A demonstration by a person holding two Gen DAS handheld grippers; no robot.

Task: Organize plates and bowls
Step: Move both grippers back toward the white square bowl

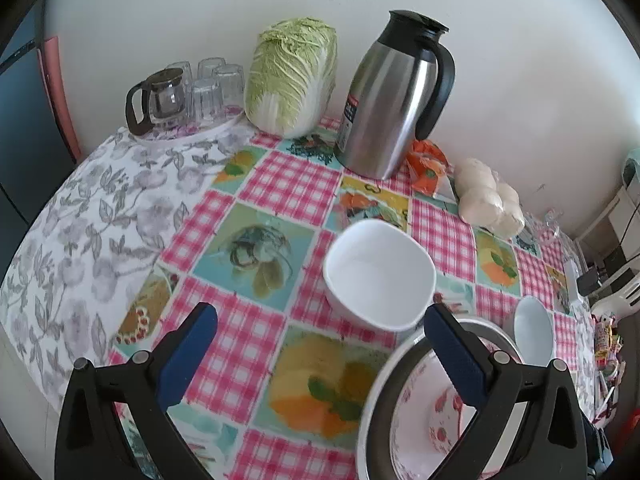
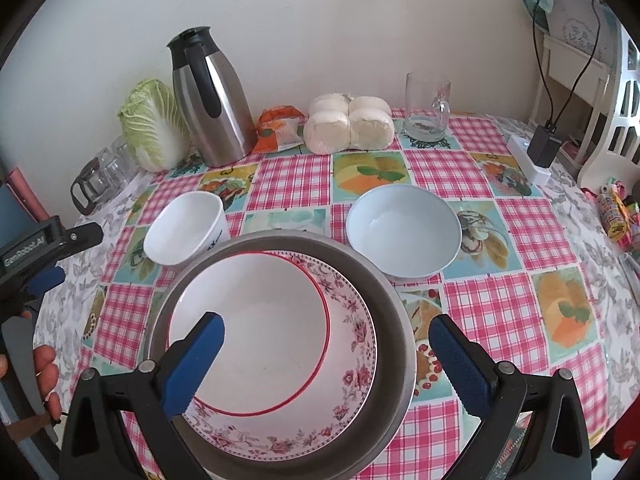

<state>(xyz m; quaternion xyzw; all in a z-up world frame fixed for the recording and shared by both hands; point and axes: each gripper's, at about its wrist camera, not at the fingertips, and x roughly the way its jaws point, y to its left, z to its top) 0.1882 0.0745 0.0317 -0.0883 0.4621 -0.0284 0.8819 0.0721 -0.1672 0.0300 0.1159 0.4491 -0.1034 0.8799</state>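
A metal basin [image 2: 400, 344] sits at the table's near edge; inside it lie a floral-rimmed plate [image 2: 356, 344] and a red-rimmed white bowl [image 2: 260, 320]. My right gripper [image 2: 326, 360] is open and empty above the basin. A squarish white bowl [image 2: 184, 232] stands left of the basin, a round pale bowl [image 2: 404, 232] behind it on the right. In the left wrist view my left gripper [image 1: 320, 360] is open and empty, just short of the squarish bowl [image 1: 380, 272], with the basin [image 1: 376, 412] under its right finger. The round bowl [image 1: 532, 328] shows at right.
Along the wall stand a steel thermos jug [image 2: 216, 100], a napa cabbage [image 2: 152, 124], an orange packet [image 2: 280, 124], bagged buns [image 2: 348, 124] and a glass mug [image 2: 426, 108]. A tray of glasses [image 1: 192, 92] is at far left. A power strip [image 2: 528, 160] lies at right.
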